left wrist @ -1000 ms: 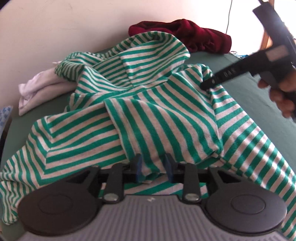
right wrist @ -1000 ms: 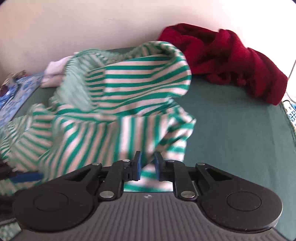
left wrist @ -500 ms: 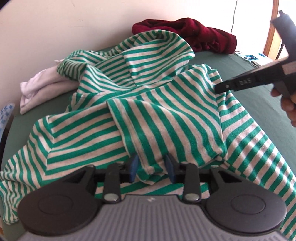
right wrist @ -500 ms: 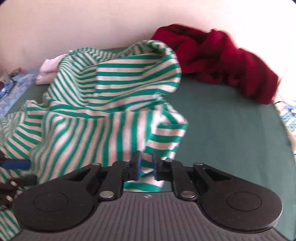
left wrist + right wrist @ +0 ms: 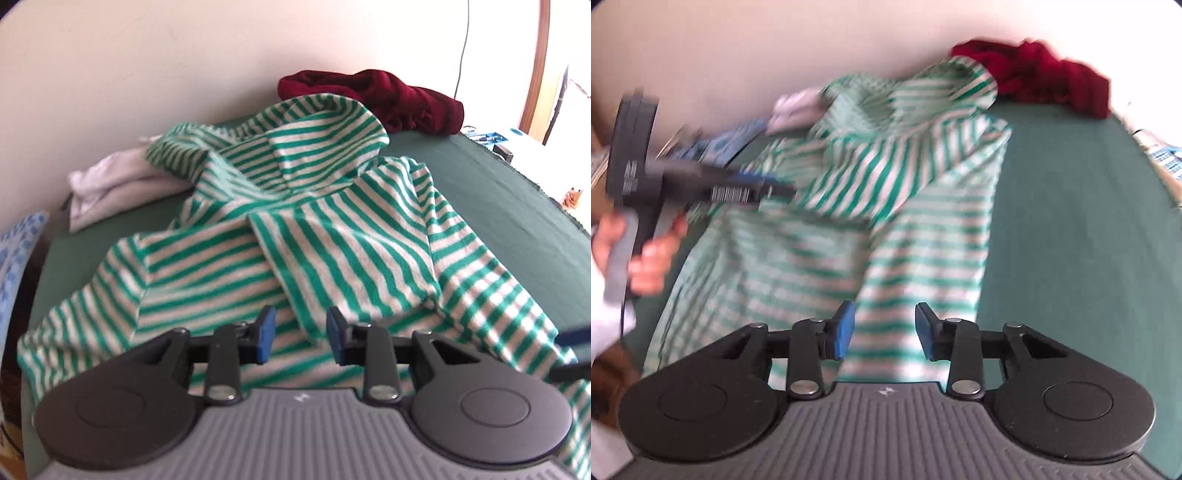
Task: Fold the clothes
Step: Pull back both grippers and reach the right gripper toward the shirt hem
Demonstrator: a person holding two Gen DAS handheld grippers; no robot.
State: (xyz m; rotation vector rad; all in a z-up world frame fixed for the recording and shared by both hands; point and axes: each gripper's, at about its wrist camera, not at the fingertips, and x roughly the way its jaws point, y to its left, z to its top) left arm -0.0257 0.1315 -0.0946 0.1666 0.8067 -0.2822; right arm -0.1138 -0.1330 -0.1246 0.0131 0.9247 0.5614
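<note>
A green-and-white striped garment [image 5: 332, 229] lies rumpled on the green cover [image 5: 517, 206], with one flap folded over its middle. My left gripper [image 5: 300, 334] hovers low over the near corner of that flap. Its jaws are closing, and the corner sits between the blue pads with a gap still showing on the left. In the right wrist view the same gripper [image 5: 775, 190], held by a hand [image 5: 646, 254], is blurred. My right gripper [image 5: 884, 328] is over the garment's [image 5: 923, 229] near hem; its jaws are opening and grip nothing.
A dark red garment [image 5: 373, 96] is heaped at the back by the wall. A white cloth [image 5: 110, 184] lies at the back left, and a blue patterned cloth [image 5: 18, 251] at the left edge. Bare green cover [image 5: 1071, 240] stretches to the right.
My right gripper has let go of the striped edge, opened and pulled back toward the near right. The garment's right side now lies flatter. The left gripper has drawn back a little.
</note>
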